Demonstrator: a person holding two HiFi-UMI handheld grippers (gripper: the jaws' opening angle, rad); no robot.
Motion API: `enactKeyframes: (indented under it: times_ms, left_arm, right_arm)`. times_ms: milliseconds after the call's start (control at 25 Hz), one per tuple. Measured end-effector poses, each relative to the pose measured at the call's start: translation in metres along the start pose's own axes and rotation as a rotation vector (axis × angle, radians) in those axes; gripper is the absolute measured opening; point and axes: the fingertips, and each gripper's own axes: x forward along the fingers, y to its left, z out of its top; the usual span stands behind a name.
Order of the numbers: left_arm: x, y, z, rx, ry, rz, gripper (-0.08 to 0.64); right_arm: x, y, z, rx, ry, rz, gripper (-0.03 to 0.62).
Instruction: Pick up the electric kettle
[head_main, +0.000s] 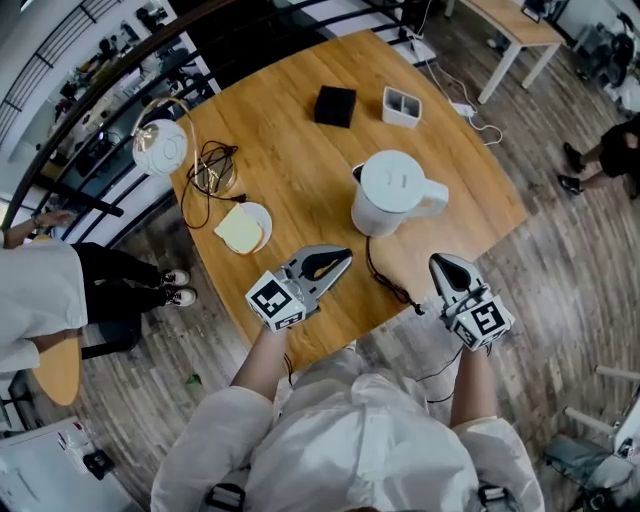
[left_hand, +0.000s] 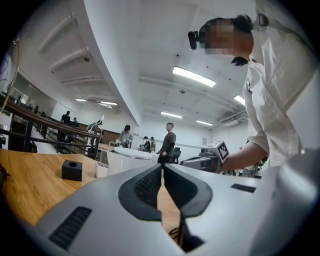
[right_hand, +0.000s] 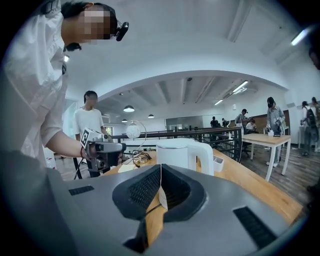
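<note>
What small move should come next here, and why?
Probably open the right gripper and ease it toward the handle. Its jaws are shut and empty, short of the electric kettle, and the handle sticks out on that gripper's side.

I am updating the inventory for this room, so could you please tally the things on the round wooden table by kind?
Electric kettle: 1
Black box: 1
White divided container: 1
Globe lamp: 1
Tangle of dark cable: 1
Plate: 1
Pale yellow pad on the plate: 1
Total: 7
</note>
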Motion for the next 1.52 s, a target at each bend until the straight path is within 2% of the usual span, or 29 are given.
enactKeyframes:
  times_ms: [520, 1200, 1520]
  left_arm:
    - [0.014, 0.016, -0.014, -0.002, 0.006, -0.02, 0.008]
    - [0.044, 0.038, -0.037, 0.006, 0.044, -0.005, 0.008]
    - [0.048, 0.046, -0.037, 0.016, 0.056, 0.001, 0.009]
  right_arm:
    - [0.01, -0.01, -0.021, 0.02, 0.052, -0.01, 0.011]
    - [0.038, -0.037, -0.036, 0.024, 0.059, 0.046, 0.011]
    - [0.042, -0.047, -0.032, 0.031, 0.036, 0.03, 0.011]
